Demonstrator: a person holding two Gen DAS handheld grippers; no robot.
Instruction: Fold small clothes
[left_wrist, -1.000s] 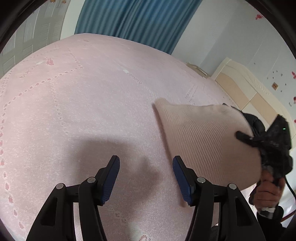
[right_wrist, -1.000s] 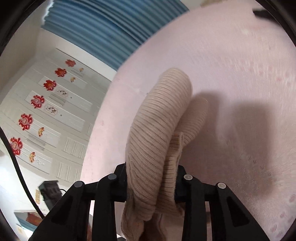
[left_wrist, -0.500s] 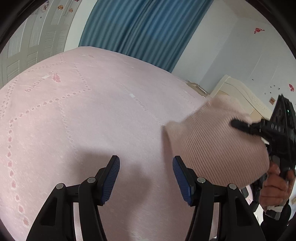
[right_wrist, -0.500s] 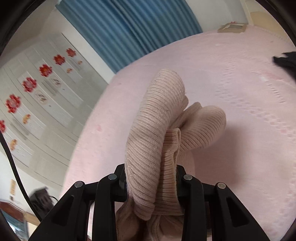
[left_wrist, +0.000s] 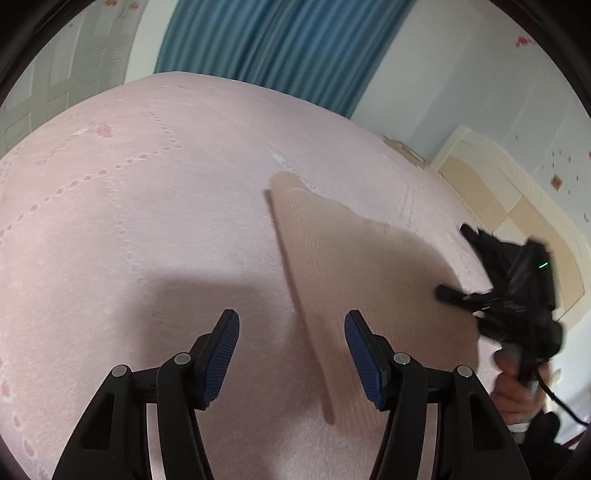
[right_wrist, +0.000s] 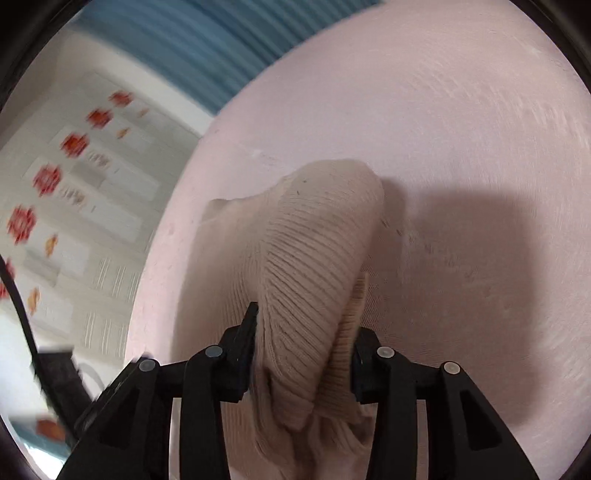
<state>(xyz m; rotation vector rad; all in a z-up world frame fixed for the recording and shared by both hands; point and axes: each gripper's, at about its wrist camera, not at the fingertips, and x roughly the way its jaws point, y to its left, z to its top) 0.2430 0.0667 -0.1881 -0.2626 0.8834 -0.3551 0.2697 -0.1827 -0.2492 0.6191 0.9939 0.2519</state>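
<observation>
Left gripper (left_wrist: 291, 354): nearest in the left wrist view; black arms, blue ribbed pads; jaws stand apart with nothing between them; bare bedspread lies below the gap.
Right gripper (right_wrist: 303, 350): nearest in the right wrist view; jaws have just been opening, yet the bunched knit fills the gap and touches both fingers; seen from the left wrist view at far right, black body with a small green light, a hand (left_wrist: 517, 391) on its grip and a black cable trailing off.
Beige knit garment (left_wrist: 362, 288): ribbed, small; its near end is gathered in the right gripper, its far end spread flat on the bedspread; long axis runs from the right gripper away across the bed, up-left in the left wrist view; in the right wrist view it arches up out of the jaws and bends down onto the bed; ribs run across the fold.
Pink bedspread (left_wrist: 147, 206): carries the garment; dotted lines and small red motifs; faint lettering at its left, too blurred to read.
Headboard (left_wrist: 509, 206): cream and tan, beyond the bed at right.
Curtain (left_wrist: 280, 48): blue, pleated, farthest back.
Wardrobe doors (right_wrist: 74, 192): pale panels with red flower stickers; blurred; no writing legible.
</observation>
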